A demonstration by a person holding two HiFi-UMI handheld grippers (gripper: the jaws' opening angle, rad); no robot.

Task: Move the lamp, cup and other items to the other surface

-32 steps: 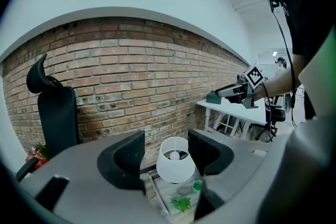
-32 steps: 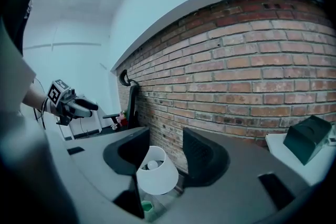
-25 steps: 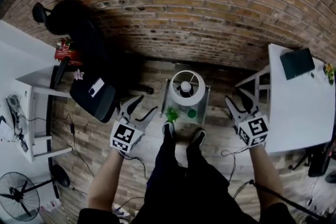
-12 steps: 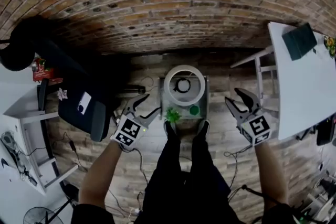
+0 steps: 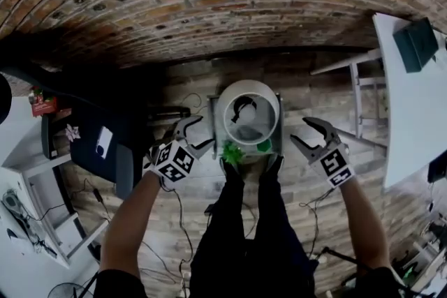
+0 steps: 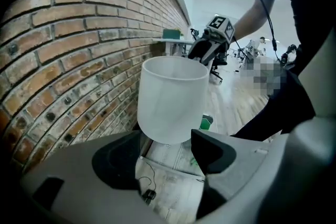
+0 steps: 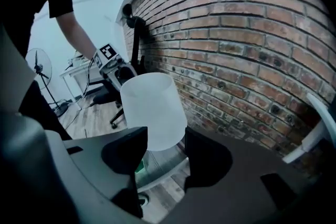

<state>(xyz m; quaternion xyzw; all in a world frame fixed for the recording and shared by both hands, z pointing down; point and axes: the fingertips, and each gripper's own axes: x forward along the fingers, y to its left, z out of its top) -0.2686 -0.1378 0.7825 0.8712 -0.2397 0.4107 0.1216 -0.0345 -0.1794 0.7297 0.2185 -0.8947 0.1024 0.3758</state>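
A lamp with a white cylindrical shade (image 5: 250,113) stands on a small low table (image 5: 276,102) by the brick wall. A green plant (image 5: 232,152) and a green cup (image 5: 263,146) sit at the table's near edge. My left gripper (image 5: 195,132) is left of the shade and my right gripper (image 5: 305,130) is right of it. Both are open and clear of the lamp, and their jaws have just been opening with nothing between them. The left gripper view shows the shade (image 6: 170,99) and cup (image 6: 206,122) beyond the jaws. The right gripper view shows the shade (image 7: 152,110) ahead.
A brick wall (image 5: 209,3) runs behind the table. A white desk (image 5: 412,108) with a dark item (image 5: 418,44) stands at the right, and a black office chair (image 5: 105,150) at the left. Cables (image 5: 178,213) trail over the wooden floor. The person's feet (image 5: 251,167) touch the table's front.
Both grippers have dropped lower and drawn in toward the two sides of the lamp shade. The head view has tipped closer to the small table.
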